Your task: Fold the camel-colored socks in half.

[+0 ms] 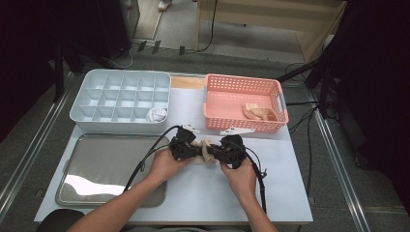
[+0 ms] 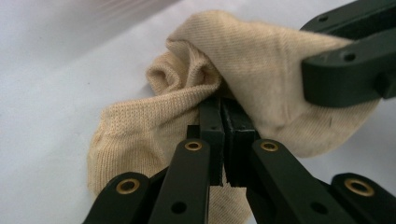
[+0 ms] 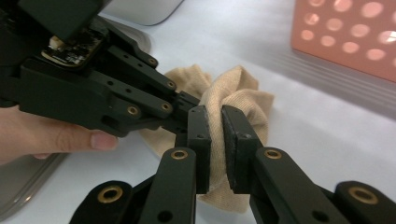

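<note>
on the white table [image 1: 203,188], left gripper [image 1: 193,149] and right gripper [image 1: 218,153] each pinch the beige sock [image 1: 207,150].

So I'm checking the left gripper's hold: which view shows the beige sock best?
The left gripper view: the sock is close, its weave sharp, a fold pinched in the left gripper. The right gripper view shows it bunched. The high view shows a scrap between both grippers.
</note>
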### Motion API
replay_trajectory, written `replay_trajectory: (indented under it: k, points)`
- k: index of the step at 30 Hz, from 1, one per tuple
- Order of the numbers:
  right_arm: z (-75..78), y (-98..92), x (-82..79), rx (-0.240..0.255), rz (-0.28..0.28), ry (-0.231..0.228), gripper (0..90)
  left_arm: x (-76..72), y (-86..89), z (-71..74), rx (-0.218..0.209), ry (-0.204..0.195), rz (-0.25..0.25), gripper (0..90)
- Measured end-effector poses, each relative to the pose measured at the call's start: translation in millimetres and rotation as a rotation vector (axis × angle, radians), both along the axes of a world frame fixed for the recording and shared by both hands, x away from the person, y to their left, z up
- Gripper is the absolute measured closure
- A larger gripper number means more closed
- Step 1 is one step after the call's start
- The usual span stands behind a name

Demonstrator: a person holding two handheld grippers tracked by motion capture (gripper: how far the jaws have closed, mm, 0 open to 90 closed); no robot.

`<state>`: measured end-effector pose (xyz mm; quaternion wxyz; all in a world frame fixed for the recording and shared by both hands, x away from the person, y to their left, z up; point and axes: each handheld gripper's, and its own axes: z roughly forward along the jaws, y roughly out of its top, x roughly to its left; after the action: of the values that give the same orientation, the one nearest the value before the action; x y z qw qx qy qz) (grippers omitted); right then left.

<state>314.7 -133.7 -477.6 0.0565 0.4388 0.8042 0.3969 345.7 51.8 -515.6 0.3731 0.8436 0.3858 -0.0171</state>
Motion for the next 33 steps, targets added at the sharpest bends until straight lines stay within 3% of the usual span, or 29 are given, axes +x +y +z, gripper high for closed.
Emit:
replay_trajectory:
  k: [8, 14, 20, 33]
  points:
    - [-0.8, 0.9, 1.2, 0.007, -0.003, 0.003, 83.3, -1.4, 14.6, 11.8, -0.002, 0.007, 0.020, 88.2]
    - [0.5, 3.5, 1.1, 0.007, 0.005, 0.000, 83.3, -2.7, 39.1, 24.7, -0.043, -0.015, 0.082, 87.9]
    - [2.9, 7.7, 2.1, 0.003, 0.022, 0.006, 83.1, -1.1, 55.2, 24.8, -0.048, 0.000, 0.126, 87.9]
    - [-3.6, 29.7, 7.0, -0.029, 0.075, 0.007, 83.0, -4.6, 61.6, 26.4, -0.045, -0.015, 0.144, 87.9]
